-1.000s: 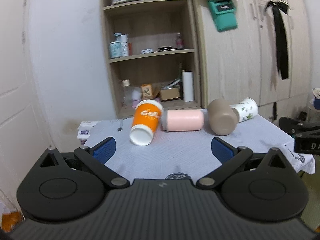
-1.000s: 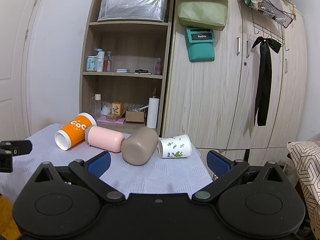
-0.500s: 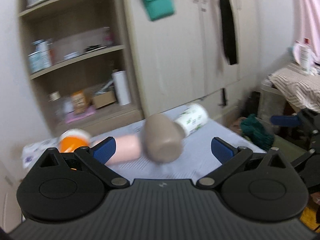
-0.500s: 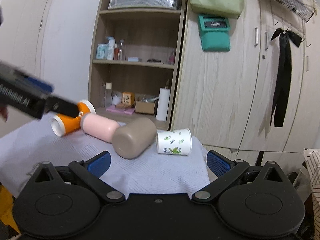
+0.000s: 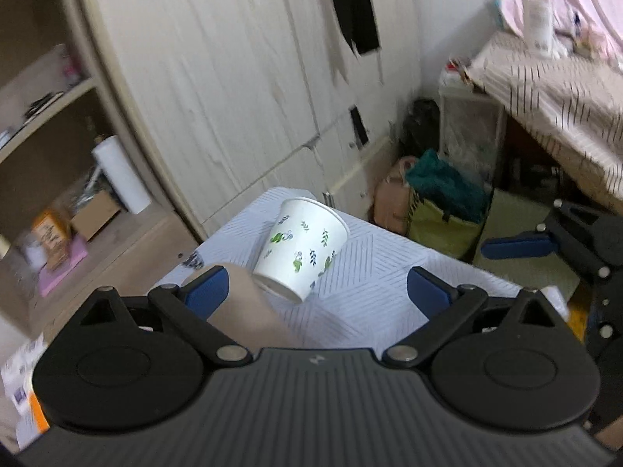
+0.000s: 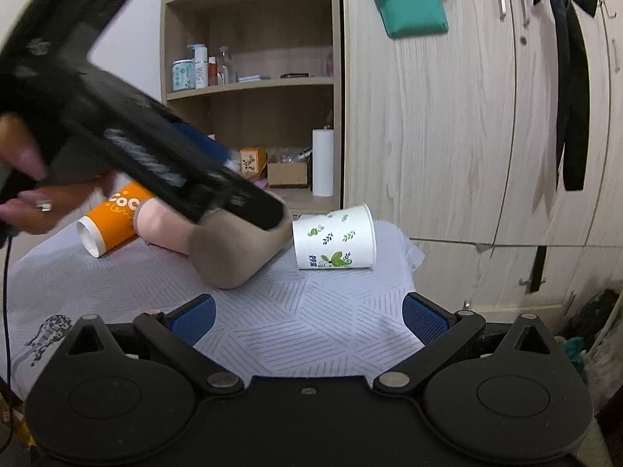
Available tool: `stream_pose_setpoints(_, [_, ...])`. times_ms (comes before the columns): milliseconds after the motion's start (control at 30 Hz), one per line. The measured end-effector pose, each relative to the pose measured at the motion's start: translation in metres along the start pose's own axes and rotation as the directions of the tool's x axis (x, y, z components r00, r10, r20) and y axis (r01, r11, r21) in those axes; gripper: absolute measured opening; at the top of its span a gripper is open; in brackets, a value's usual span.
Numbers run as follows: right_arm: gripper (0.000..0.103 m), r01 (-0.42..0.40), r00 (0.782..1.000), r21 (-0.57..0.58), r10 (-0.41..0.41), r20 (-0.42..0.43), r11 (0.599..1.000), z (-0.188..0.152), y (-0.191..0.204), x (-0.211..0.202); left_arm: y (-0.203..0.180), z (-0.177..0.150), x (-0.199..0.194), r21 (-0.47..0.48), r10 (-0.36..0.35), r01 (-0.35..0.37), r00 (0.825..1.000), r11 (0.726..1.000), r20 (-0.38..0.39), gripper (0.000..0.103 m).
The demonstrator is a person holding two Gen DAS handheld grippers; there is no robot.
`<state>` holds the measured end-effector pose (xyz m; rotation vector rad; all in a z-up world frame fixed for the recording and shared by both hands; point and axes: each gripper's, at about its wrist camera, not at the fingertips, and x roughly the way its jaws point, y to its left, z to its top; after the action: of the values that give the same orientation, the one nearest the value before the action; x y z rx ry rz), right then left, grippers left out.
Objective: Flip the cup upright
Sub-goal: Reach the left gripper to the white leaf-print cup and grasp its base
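Observation:
Several cups lie on their sides in a row on the table. A white paper cup with green leaf prints (image 5: pixel 301 251) (image 6: pixel 335 239) lies at the right end. Next to it lie a taupe cup (image 6: pixel 237 251) (image 5: pixel 249 313), a pink cup (image 6: pixel 161 227) and an orange cup (image 6: pixel 113 223). My left gripper (image 5: pixel 317 292) is open, above the taupe cup and facing the white cup; it shows in the right wrist view (image 6: pixel 249 210) over the taupe cup. My right gripper (image 6: pixel 307 315) is open and empty, short of the cups; it shows in the left wrist view (image 5: pixel 521 243) at the right.
The table carries a white patterned cloth (image 6: pixel 311 323) and ends just right of the white cup. A wooden shelf unit (image 6: pixel 253 85) and wardrobe doors (image 6: pixel 447 136) stand behind. Bags (image 5: pixel 440 210) and a bed (image 5: pixel 553 89) lie off the table's right end.
My left gripper has swung right along the row, from facing the orange and pink cups to above the taupe cup facing the white cup. My right gripper has moved slightly closer. The cups have not moved.

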<state>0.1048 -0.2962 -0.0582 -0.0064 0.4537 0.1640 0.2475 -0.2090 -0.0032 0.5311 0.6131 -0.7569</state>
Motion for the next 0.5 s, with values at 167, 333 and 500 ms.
stream_pose_setpoints(167, [0.103, 0.002, 1.0, 0.036, -0.002, -0.007, 0.999, 0.005, -0.011, 0.022, 0.006, 0.012, 0.041, 0.091, -0.028, 0.031, 0.999, 0.995, -0.04, 0.094])
stream_pose_setpoints(333, [0.103, 0.0, 1.0, 0.091, 0.002, -0.02, 0.996, 0.006, -0.023, 0.044, 0.011, 0.032, 0.08, 0.149, -0.04, 0.053, 0.995, 0.987, -0.092, 0.094])
stream_pose_setpoints(500, [0.103, -0.009, 0.999, 0.136, 0.015, -0.041, 0.991, 0.001, -0.028, 0.056, 0.015, 0.035, 0.104, 0.148, -0.047, 0.069, 0.988, 0.986, -0.149, 0.094])
